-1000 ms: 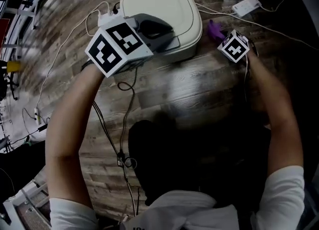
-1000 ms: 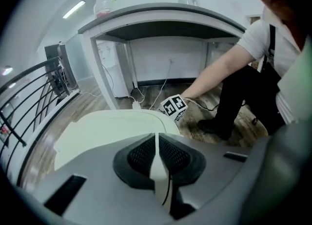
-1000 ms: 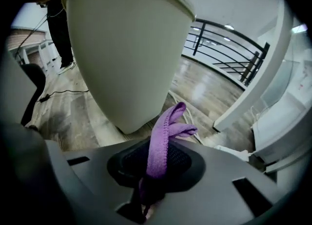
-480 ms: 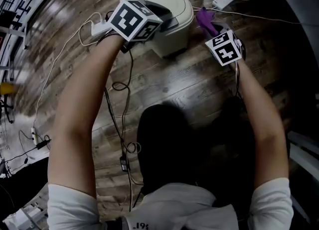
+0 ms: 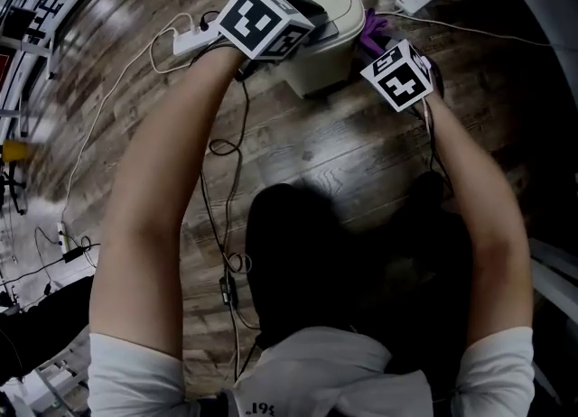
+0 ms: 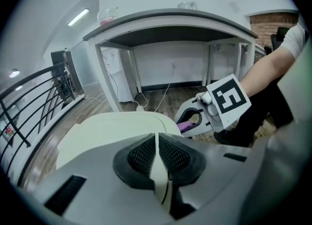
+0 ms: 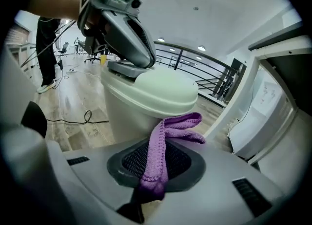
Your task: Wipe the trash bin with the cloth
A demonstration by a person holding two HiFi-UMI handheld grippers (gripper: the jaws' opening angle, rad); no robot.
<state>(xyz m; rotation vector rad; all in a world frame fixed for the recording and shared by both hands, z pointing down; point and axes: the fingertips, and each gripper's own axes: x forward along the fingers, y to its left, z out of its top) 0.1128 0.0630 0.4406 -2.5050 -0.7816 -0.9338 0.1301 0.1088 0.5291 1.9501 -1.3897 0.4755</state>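
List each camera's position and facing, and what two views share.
Head view: on the person's head, facing steeply down at the cream plastic trash bin; both arms, left gripper, right gripper show.
Left gripper view: on the left gripper, facing across the bin's lid toward a table; its shut fingers, the right gripper show.
Right gripper view: on the right gripper, facing the bin's side; its fingers, shut on the purple knitted cloth, and the left gripper show.
Shared: both gripper views show the bin and the opposite gripper.
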